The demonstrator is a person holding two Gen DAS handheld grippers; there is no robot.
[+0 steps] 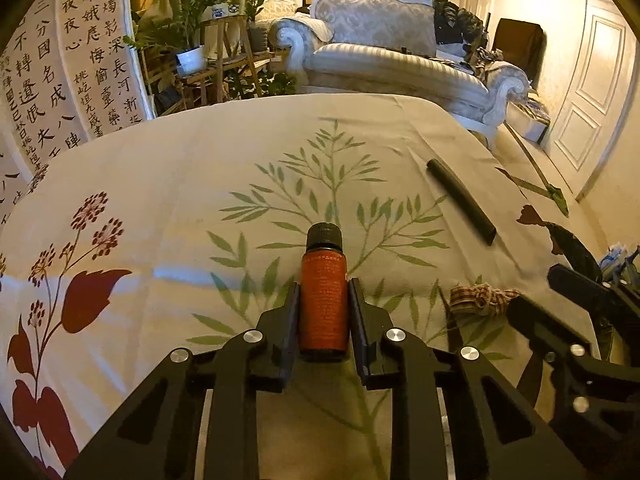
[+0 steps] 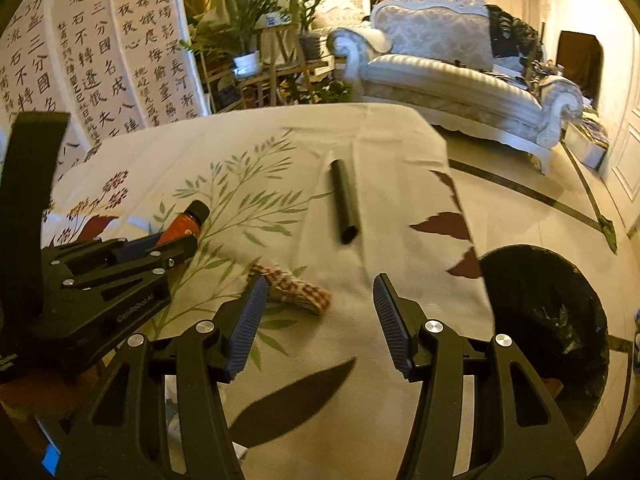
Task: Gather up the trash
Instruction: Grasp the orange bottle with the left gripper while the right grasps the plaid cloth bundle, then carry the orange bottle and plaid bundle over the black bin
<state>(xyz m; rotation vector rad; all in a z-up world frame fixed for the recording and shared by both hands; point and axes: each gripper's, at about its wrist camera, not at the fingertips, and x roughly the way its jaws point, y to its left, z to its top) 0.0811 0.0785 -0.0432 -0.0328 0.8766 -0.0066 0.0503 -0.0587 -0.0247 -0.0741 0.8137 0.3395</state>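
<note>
Clamped between the two black fingers of the left gripper: a small brown glass bottle with an orange label and a black screw cap, lying along the jaws with its cap pointing to the far side. Cannot tell from either view whether lifted clear of the cloth or resting on it.

Spread wide and empty on the right gripper: blue ribbed pads, hovering over the near part of the table. Just beyond the left pad, a crumpled scrap of red-and-cream checked fabric, on the cloth and apart from the pads.

Step in hand, as judged: one piece of trash secured on the left, carry to the bin pending. Next move likely calling for a swing to the right, past the table edge, to the round bin lined with a black plastic bag on the floor, then release above its mouth. Right gripper well placed for closing on the checked scrap. Farther off, a matte black tube with an open end, lying on the cloth, also a candidate.

Beneath everything, a cream tablecloth printed with green leafy sprigs and dark red flowers, slightly creased. Beyond the far edge: white hanging scrolls of black calligraphy at far left, potted green plants on a wooden stand, an ornate pale carved sofa, and a white panelled door at far right. Warm, dim lighting.
</note>
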